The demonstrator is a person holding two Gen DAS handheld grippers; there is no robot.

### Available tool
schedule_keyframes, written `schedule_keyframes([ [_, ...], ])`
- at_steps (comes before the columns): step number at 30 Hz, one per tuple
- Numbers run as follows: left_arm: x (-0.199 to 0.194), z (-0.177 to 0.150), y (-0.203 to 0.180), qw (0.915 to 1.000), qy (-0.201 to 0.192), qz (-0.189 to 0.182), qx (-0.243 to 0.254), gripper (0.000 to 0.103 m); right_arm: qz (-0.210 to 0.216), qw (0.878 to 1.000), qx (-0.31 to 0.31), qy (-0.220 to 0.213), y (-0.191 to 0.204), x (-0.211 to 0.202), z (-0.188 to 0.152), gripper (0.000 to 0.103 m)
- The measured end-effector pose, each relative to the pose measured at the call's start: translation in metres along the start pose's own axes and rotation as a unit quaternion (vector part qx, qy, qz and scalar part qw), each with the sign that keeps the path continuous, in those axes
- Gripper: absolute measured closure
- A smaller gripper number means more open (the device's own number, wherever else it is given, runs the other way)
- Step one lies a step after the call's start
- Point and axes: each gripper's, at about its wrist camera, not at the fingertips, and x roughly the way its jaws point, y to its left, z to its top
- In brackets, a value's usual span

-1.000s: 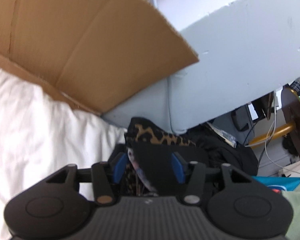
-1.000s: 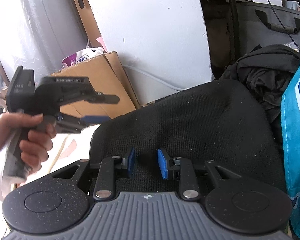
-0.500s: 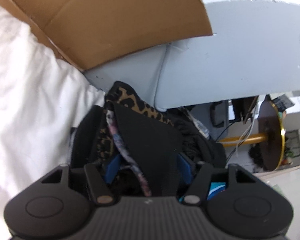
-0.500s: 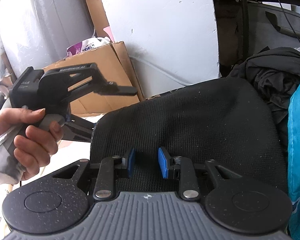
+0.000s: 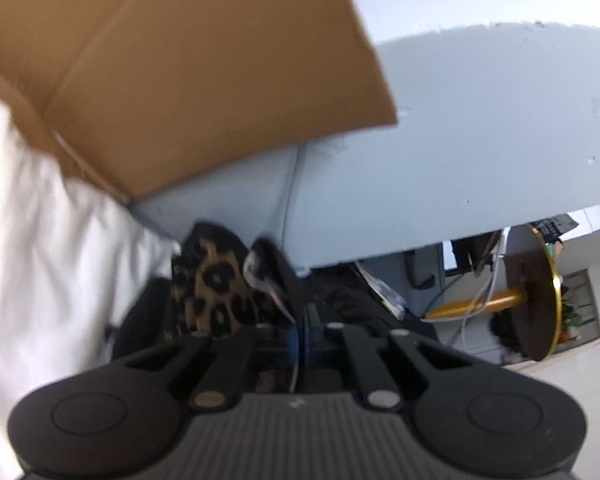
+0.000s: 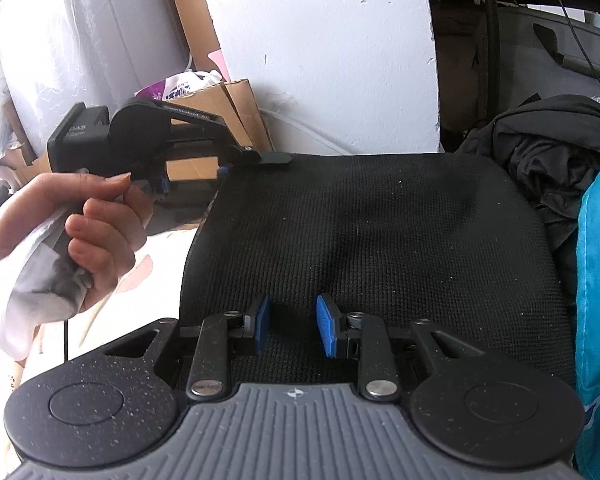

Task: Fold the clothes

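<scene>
In the left wrist view a leopard-print garment (image 5: 216, 284) lies bunched ahead of my left gripper (image 5: 300, 336). A dark cloth with a pale patterned hem (image 5: 266, 276) runs from that heap down into the jaws. The blue pads have met on the hem. In the right wrist view a hand (image 6: 88, 220) holds the left gripper (image 6: 274, 158) at the far left corner of a black mesh pad (image 6: 380, 240). My right gripper (image 6: 292, 326) hovers low over the near edge of that pad, its pads apart and nothing pinched between them.
A cardboard flap (image 5: 188, 72) and a pale grey panel (image 5: 460, 140) rise close behind the garments. White bedding (image 5: 40, 260) fills the left. A crumpled black garment (image 6: 548, 152) and teal cloth (image 6: 596, 280) lie right of the pad. A round gold-rimmed stand (image 5: 536, 292) is at the far right.
The left gripper's jaws were wide around the dark cloth and have now shut on its hem. That gripper shifted to the pad's far left corner. The right gripper kept still.
</scene>
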Motion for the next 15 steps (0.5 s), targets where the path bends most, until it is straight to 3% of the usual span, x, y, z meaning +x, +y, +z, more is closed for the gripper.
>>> schedule_keyframes([
  [3, -0.005, 0.007, -0.004, 0.9993, -0.019, 0.021, 0.022, 0.099, 0.001, 1.000, 0.001, 0.000, -0.001, 0.000, -0.001, 0.073],
  [9, -0.004, 0.009, -0.006, 0.9955, -0.019, 0.071, 0.061, 0.098, 0.000, 1.000, 0.004, 0.006, -0.002, 0.002, 0.001, 0.073],
  [13, -0.012, 0.011, -0.006, 0.9918, -0.024, 0.105, 0.068, 0.060, -0.001, 1.000, 0.005, 0.007, -0.003, -0.001, 0.006, 0.072],
  [15, -0.019, 0.013, -0.010, 0.9903, -0.023, 0.107, 0.086, 0.058, -0.001, 1.000, 0.008, 0.003, -0.004, -0.004, 0.007, 0.072],
])
